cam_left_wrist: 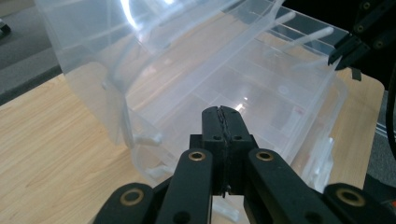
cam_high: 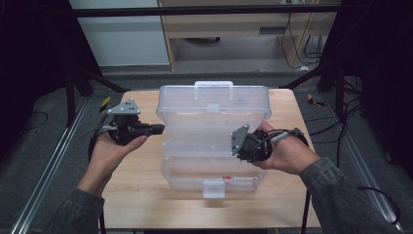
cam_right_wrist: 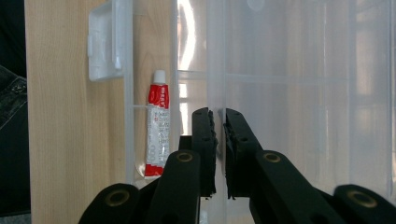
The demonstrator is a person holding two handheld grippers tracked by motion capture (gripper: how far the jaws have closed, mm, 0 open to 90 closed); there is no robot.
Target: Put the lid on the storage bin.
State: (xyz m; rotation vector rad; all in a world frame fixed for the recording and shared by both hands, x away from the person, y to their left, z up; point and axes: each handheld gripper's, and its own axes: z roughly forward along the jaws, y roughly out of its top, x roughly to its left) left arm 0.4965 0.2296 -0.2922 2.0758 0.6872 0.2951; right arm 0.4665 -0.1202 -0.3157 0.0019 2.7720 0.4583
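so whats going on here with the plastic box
A person holds a gripper in each hand at a clear plastic organizer box on the wooden table. The box lid stands open. The right gripper is clamped on a clear wall of the box, near a red and white tube inside. The left gripper is shut on nothing, beside the box.

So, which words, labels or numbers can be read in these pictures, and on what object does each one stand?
None can be read with certainty.
Red and white tube inside the clear plastic box: white letters on the red band and grey lines on the white body, all too blurred to read.
The same tube in the high view: too small to read.
Box latch, the table and the gripper jaws: no text visible.
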